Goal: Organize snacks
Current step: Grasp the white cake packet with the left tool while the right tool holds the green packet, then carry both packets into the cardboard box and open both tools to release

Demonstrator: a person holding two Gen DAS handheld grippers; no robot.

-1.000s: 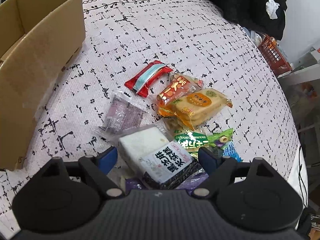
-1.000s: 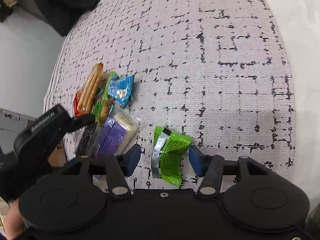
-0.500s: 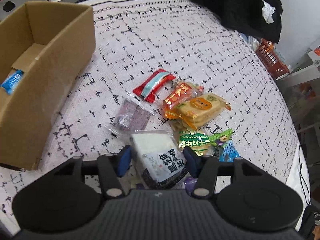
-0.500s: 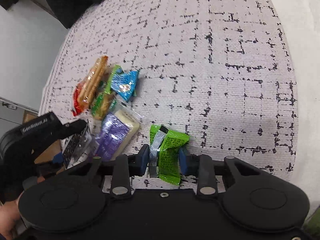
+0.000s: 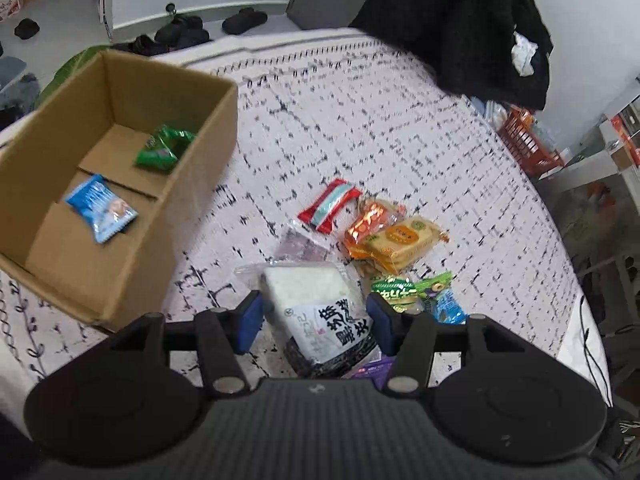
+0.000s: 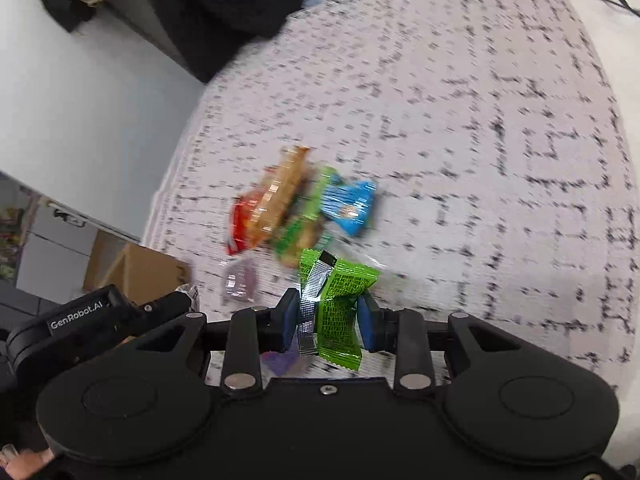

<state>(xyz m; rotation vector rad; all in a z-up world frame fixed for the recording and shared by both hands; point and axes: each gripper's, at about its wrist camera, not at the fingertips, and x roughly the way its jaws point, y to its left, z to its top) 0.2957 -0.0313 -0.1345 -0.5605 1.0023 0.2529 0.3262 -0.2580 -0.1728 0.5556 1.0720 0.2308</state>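
Snacks lie in a loose heap on a white cloth with black dashes that covers the table. The left claw is clamped on a clear rice-ball packet, white at the far end and dark with printed characters at the near end; the blue pads press on its two sides. Just beyond it lie a purple-tinted clear packet, a red wrapper, an orange wrapper, a biscuit pack, a green-labelled pack and a small blue pack. To the left of the heap stands an open cardboard box, and on its floor rest a green packet and a blue packet, apart from each other.

The right claw is clamped on a bright green packet with a silver strip, pinched at its waist and clear of the cloth. The other claw shows at the lower left of the right wrist view.
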